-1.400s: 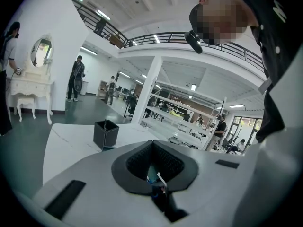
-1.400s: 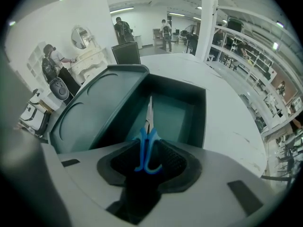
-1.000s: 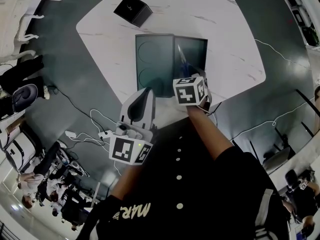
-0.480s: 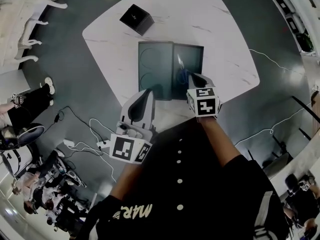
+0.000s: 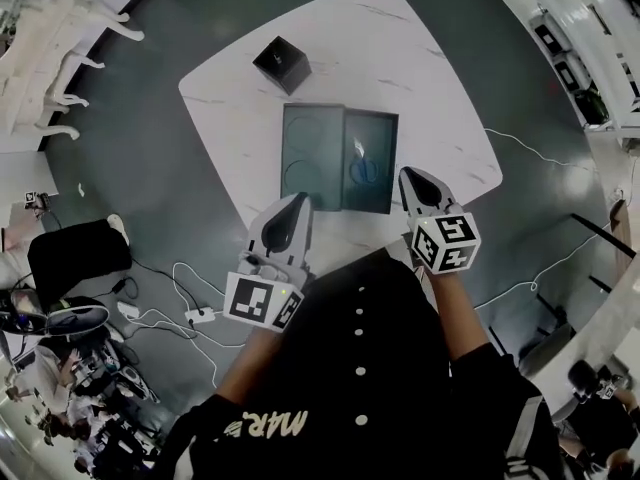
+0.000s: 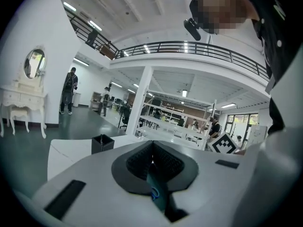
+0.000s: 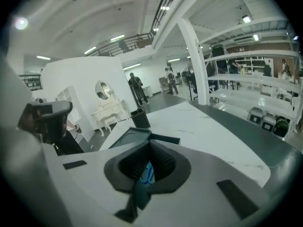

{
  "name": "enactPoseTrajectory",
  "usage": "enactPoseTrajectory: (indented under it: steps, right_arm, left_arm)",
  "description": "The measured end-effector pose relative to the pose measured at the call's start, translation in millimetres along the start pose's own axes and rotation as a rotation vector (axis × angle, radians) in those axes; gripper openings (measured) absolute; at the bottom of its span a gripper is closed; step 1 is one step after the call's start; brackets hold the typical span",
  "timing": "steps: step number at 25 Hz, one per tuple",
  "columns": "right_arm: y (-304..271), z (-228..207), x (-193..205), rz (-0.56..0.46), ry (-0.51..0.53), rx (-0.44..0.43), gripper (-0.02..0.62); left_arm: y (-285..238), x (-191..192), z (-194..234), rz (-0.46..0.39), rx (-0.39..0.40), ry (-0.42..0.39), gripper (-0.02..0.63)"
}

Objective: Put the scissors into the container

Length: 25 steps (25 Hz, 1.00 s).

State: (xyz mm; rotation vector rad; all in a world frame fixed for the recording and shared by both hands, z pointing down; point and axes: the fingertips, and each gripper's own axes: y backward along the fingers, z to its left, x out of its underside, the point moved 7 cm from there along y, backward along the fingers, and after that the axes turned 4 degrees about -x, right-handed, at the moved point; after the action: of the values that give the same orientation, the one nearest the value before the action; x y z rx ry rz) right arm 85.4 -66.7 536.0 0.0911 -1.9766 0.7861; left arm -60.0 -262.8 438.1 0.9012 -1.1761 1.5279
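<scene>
The scissors (image 5: 362, 166), blue-handled, lie flat in the right half of the dark teal container (image 5: 310, 148) on the white table. My right gripper (image 5: 409, 175) hangs above the container's near right corner, clear of the scissors. Its jaws have just been closing and stand shut with nothing between them. In the right gripper view the blue handles (image 7: 148, 174) show below the closed jaws. My left gripper (image 5: 299, 200) hovers at the container's near left edge, shut and empty.
A small black box (image 5: 281, 64) stands on the table (image 5: 400, 58) beyond the container's far left corner. Cables trail on the dark floor to the left and right. White furniture and seated people are off to the left.
The right gripper has pulled back from over the container towards me and risen, leaving the scissors lying inside. The left gripper has lifted a little.
</scene>
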Motion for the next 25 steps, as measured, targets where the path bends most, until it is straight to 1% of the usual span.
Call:
enactPoseTrajectory:
  steps: [3, 6, 10, 16, 20, 22, 25]
  right_arm:
    - [20, 9, -21, -0.073, 0.075, 0.002, 0.014]
    - [40, 19, -37, -0.141, 0.148, 0.022, 0.014]
    - [69, 27, -56, -0.268, 0.24, 0.051, 0.014]
    - [110, 37, -69, -0.377, 0.283, 0.07, 0.014]
    - [132, 42, -73, -0.431, 0.302, 0.128, 0.014]
    - [140, 44, -76, -0.465, 0.286, 0.139, 0.014]
    - [150, 48, -80, -0.512, 0.25, 0.133, 0.014]
  left_arm:
    - [5, -7, -5, -0.025, 0.016, -0.016, 0.026]
    - [12, -15, -9, -0.053, 0.022, -0.026, 0.026]
    - [21, -24, -12, -0.086, 0.029, -0.041, 0.026]
    - [39, -36, -12, -0.129, 0.029, -0.072, 0.026]
    - [57, -44, -11, -0.161, 0.013, -0.088, 0.026]
    - [64, -47, -9, -0.174, 0.005, -0.096, 0.026]
    - [74, -51, -5, -0.189, -0.009, -0.107, 0.026]
